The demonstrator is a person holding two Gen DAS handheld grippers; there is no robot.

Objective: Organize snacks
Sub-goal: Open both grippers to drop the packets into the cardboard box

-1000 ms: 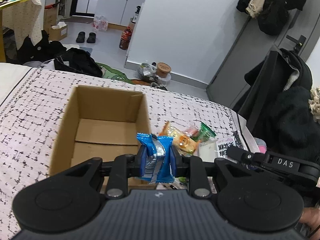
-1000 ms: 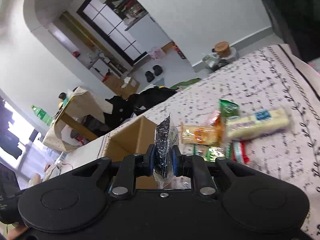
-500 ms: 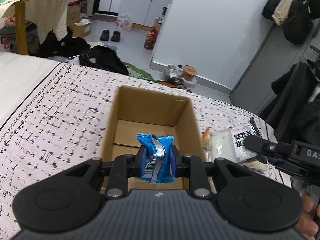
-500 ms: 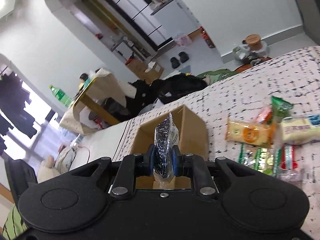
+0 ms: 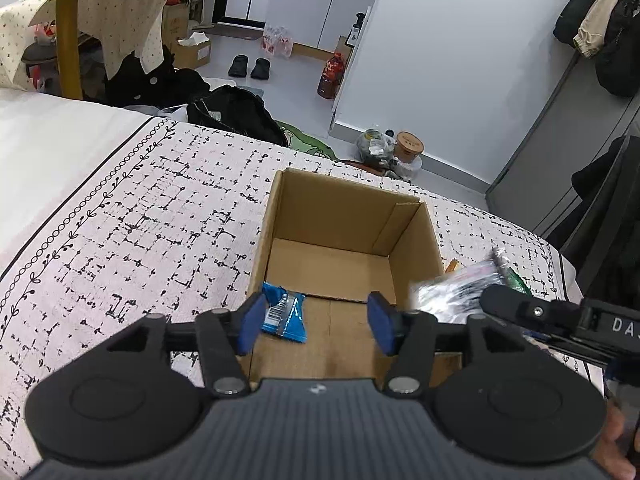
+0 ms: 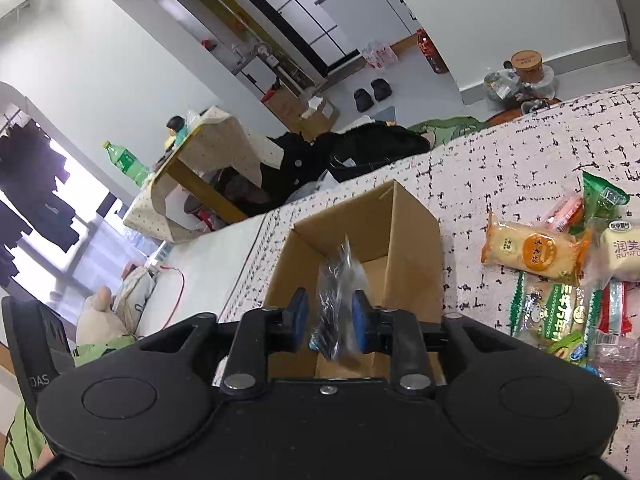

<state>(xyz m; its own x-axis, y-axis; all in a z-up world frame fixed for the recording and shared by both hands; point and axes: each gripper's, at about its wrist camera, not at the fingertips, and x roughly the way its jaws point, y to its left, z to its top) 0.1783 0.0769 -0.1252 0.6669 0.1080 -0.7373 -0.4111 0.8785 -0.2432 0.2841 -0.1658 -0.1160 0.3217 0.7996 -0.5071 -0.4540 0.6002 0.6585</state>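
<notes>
An open cardboard box [image 5: 416, 236] stands on the patterned bedspread; it also shows in the right wrist view [image 6: 416, 232]. My left gripper [image 5: 316, 322] is open above the box's near edge. A blue snack packet [image 5: 284, 318] lies inside the box by the left finger. My right gripper [image 6: 331, 324] has its jaws parted over the box, with a blurred clear-and-black packet [image 6: 338, 292] between them, free of the pads. That packet [image 5: 460, 286] shows blurred at the box's right wall in the left wrist view.
Several snack packets lie on the bedspread right of the box: an orange biscuit pack [image 6: 532, 250], a green pack [image 6: 600, 196], a white bread pack [image 6: 624, 248]. The bed's far edge drops to a cluttered floor. Dark coats hang at right [image 5: 600, 216].
My left gripper has opened and the blue packet has dropped into the box. My right gripper has moved over the box and parted its jaws, and its packet is slipping free.
</notes>
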